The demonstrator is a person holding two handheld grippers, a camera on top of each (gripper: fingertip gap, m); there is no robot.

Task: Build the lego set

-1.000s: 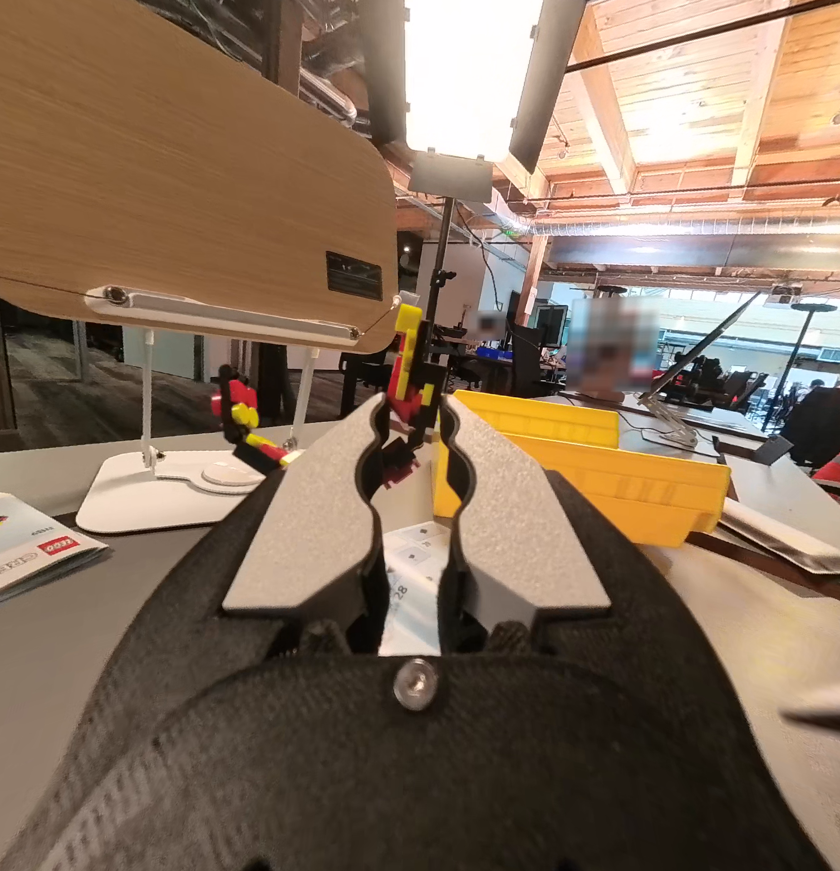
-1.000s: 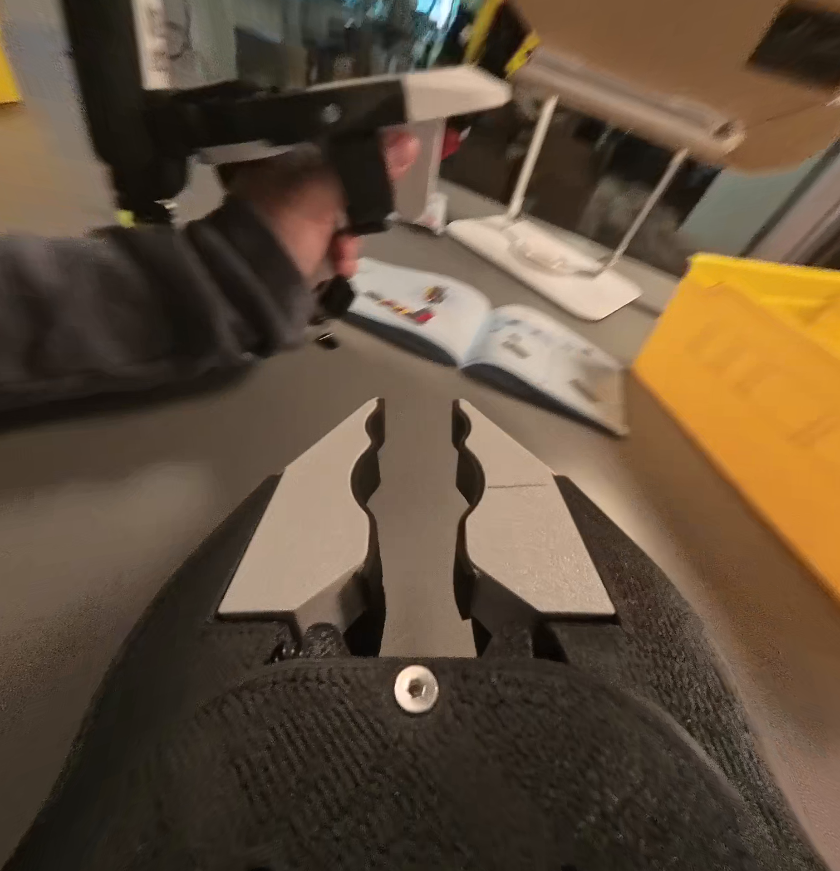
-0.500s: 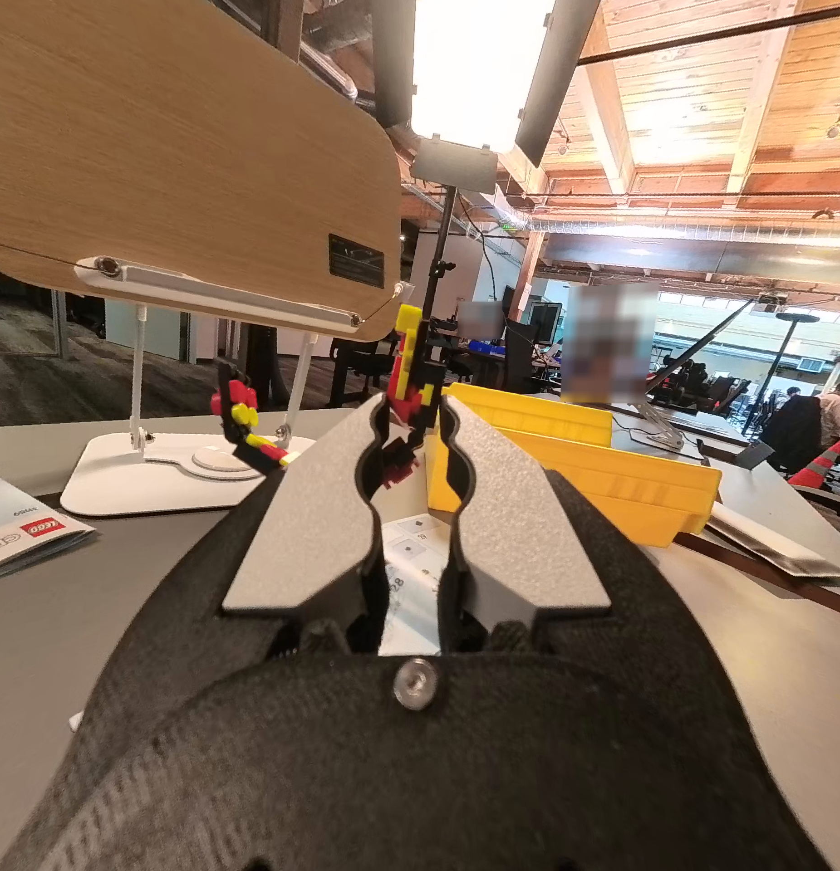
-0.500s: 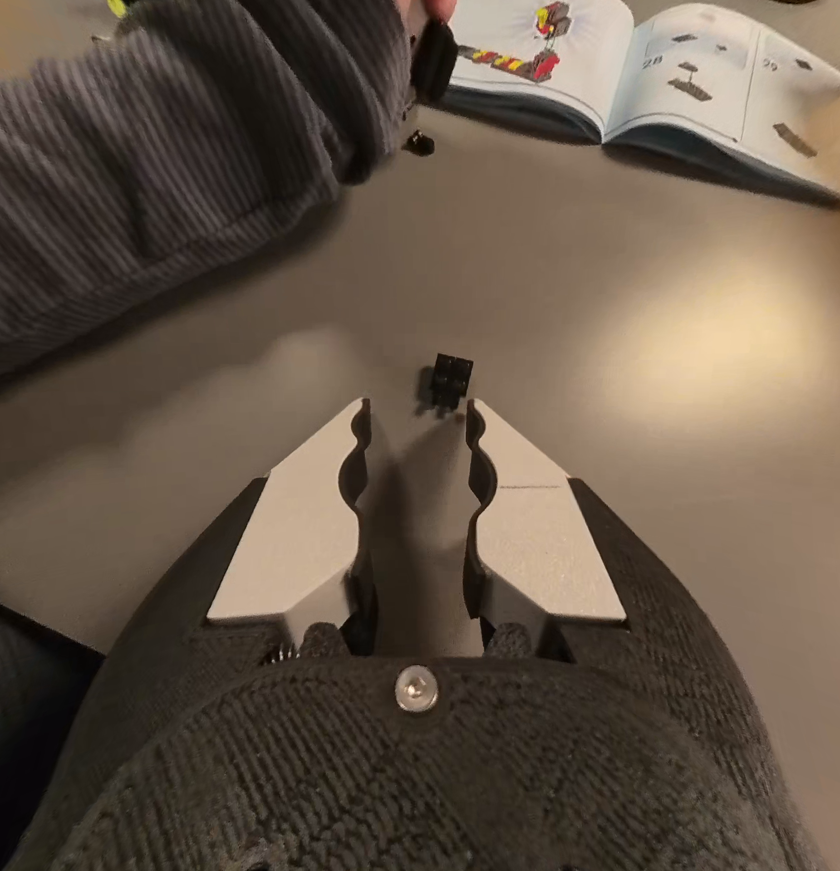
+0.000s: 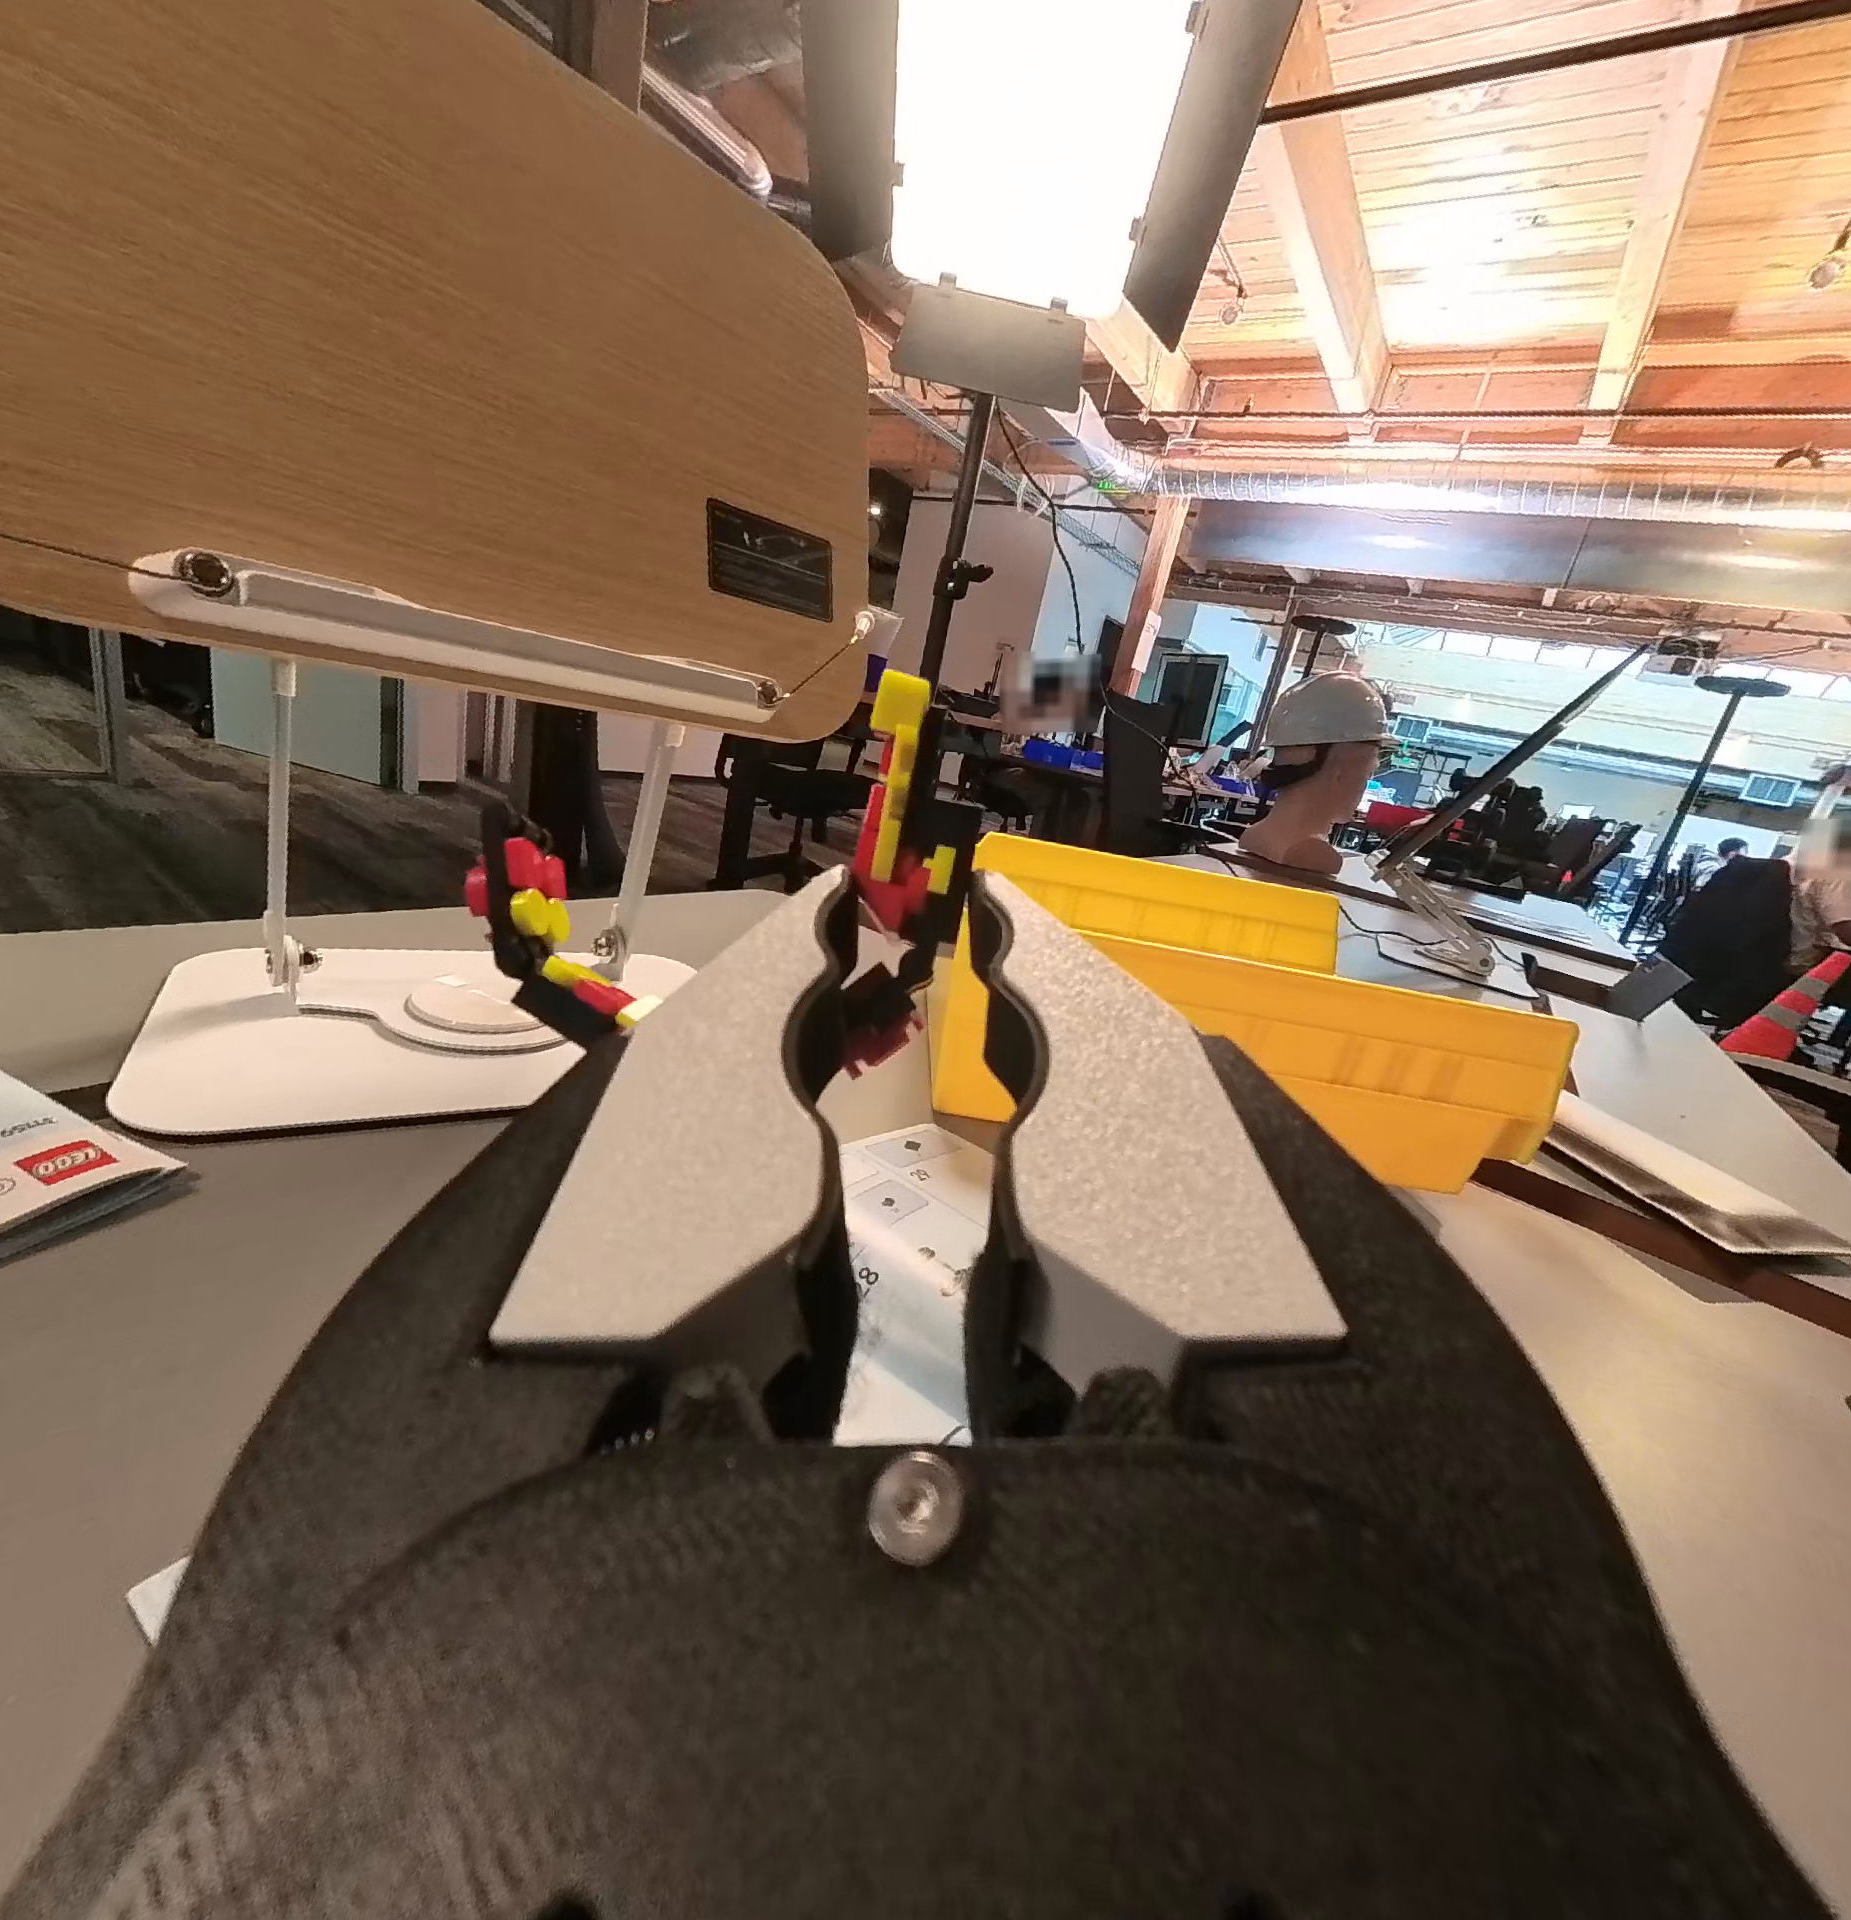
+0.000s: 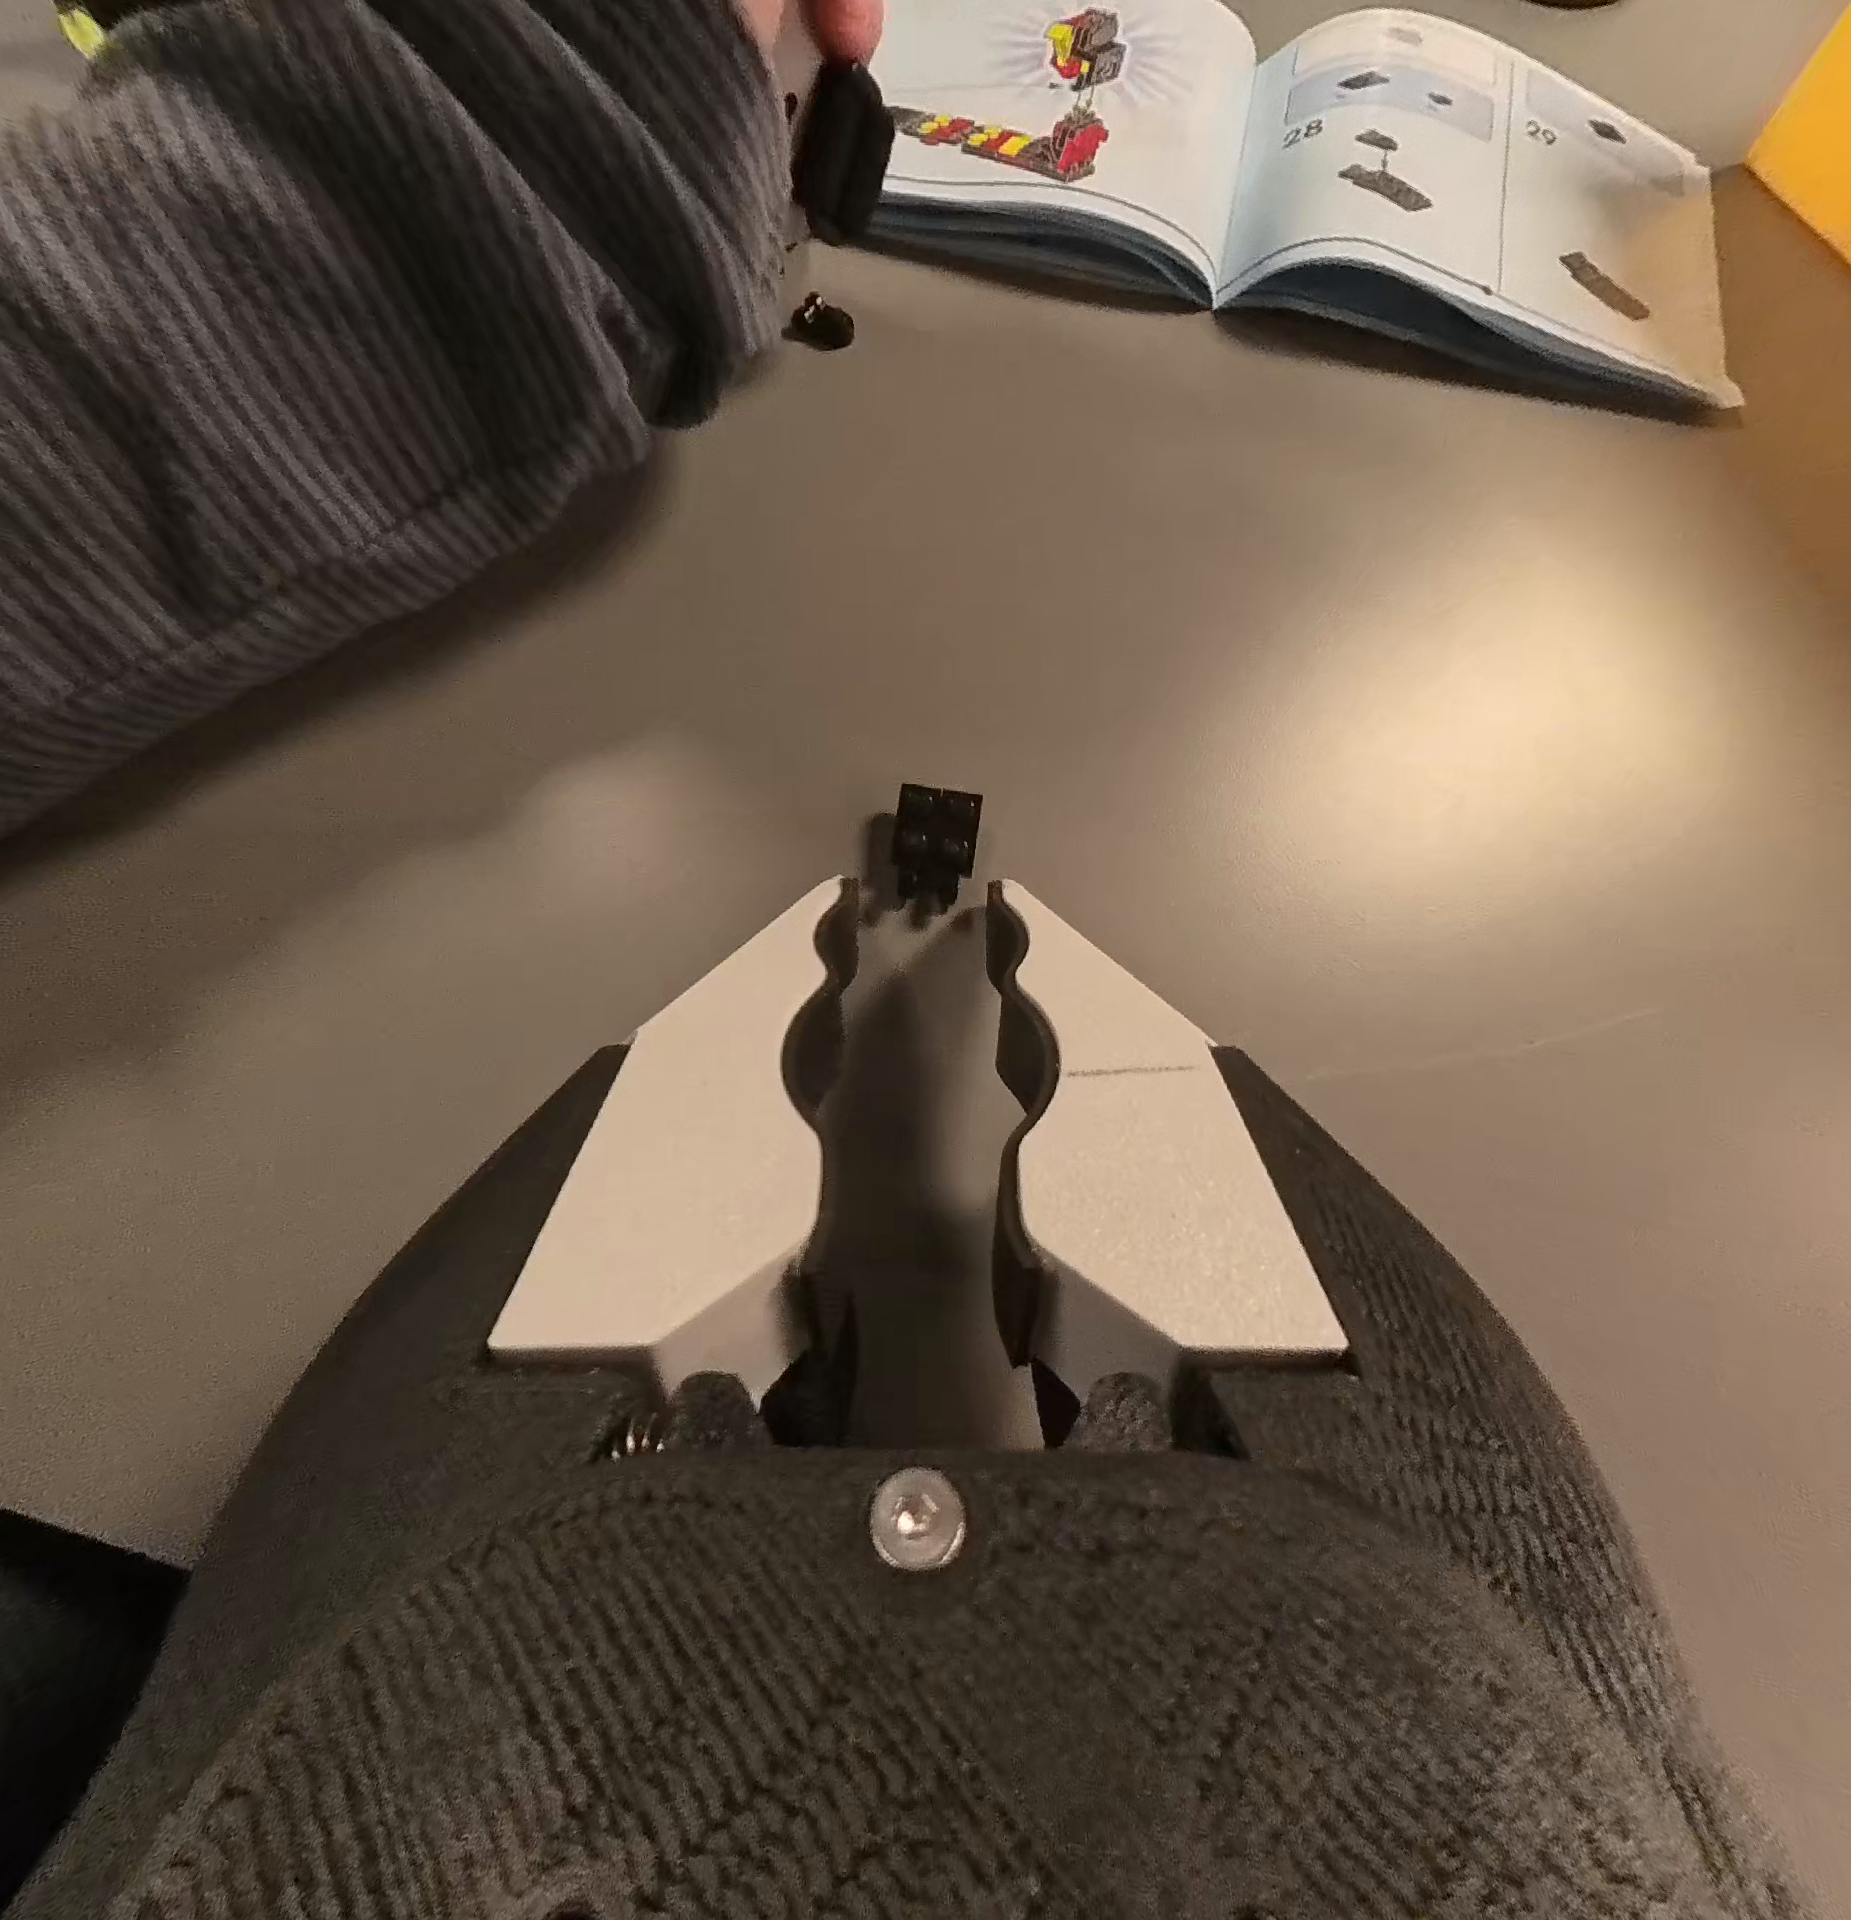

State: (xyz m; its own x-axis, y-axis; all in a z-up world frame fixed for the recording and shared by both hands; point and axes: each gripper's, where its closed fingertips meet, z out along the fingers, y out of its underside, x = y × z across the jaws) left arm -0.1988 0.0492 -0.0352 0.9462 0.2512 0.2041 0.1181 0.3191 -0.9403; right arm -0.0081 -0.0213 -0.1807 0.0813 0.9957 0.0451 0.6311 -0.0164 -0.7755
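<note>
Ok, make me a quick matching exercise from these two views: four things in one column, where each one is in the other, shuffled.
Things:
1. red, yellow and black lego assembly
2. small black brick
3. open instruction booklet
4. yellow bin

Places:
A. flat on the table beyond the sleeve
B. between the left gripper's fingers
C. on the table ahead of the right gripper
D. behind the left gripper, to its right

Pairs: 1-B, 2-C, 3-A, 4-D

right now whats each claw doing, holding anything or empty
Left claw: closed on the red, yellow and black lego assembly, held up above the table.
Right claw: open, empty, tips just short of a small black lego piece on the table.
</note>
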